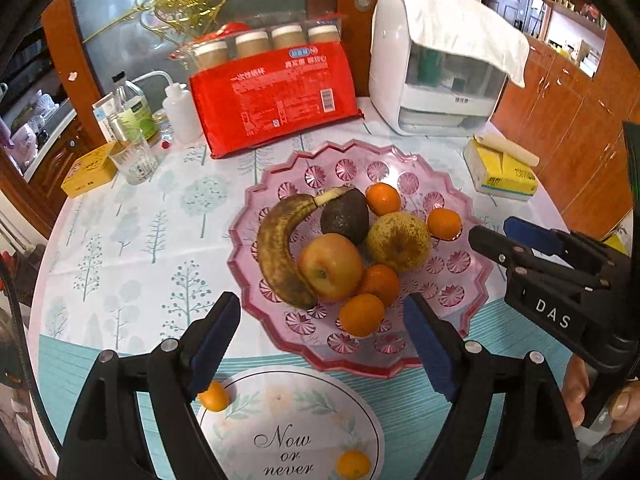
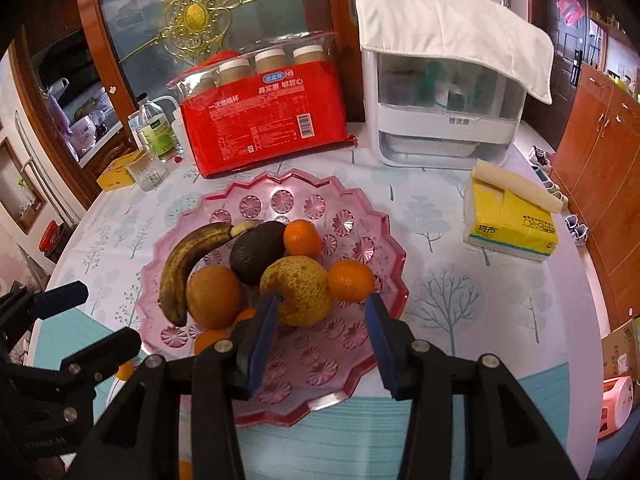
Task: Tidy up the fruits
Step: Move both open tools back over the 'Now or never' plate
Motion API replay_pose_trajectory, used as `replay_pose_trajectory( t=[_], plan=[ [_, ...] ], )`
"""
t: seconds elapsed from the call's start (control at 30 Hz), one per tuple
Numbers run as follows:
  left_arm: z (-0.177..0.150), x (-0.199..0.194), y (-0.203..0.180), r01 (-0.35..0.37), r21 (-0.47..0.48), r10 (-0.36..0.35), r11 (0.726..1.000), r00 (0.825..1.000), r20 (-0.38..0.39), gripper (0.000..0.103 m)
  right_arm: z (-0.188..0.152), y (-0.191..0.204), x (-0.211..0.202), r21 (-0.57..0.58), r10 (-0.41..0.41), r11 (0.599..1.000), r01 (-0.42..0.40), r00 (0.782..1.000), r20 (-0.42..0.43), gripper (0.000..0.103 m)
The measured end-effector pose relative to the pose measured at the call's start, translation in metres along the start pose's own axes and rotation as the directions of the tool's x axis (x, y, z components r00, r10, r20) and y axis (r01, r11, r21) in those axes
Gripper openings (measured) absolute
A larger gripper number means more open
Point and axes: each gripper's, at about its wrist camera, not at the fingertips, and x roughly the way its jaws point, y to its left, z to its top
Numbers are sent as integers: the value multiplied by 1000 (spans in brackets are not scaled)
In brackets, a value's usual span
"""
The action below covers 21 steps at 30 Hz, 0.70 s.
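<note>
Pink plate (image 1: 476,276) already holds nearly all the fruit. One small orange (image 1: 215,396) waits off-plate at 7 o'clock. Left gripper (image 1: 320,344) and right gripper (image 2: 320,340) fingers both apart, empty.

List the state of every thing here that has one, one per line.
Left gripper: open, empty.
Right gripper: open, empty.
Plate: holds fruit.
Banana: on plate, browned.
Orange: off plate, on table.
Glass: upright.
Tissue pack: open.
</note>
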Motion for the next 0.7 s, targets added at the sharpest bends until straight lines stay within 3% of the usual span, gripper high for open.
replay_pose_trajectory(
  t=[0.47, 0.7],
  plan=[
    [-17, -63, 22, 2, -16, 0, 1000, 995, 96, 86, -11, 25, -60, -5, -18, 1000, 18, 998, 67, 46],
    [-26, -91, 37, 53, -34, -48, 998, 990, 129, 87, -17, 39, -91, 1, -36, 999, 36, 994, 103, 46]
  ],
)
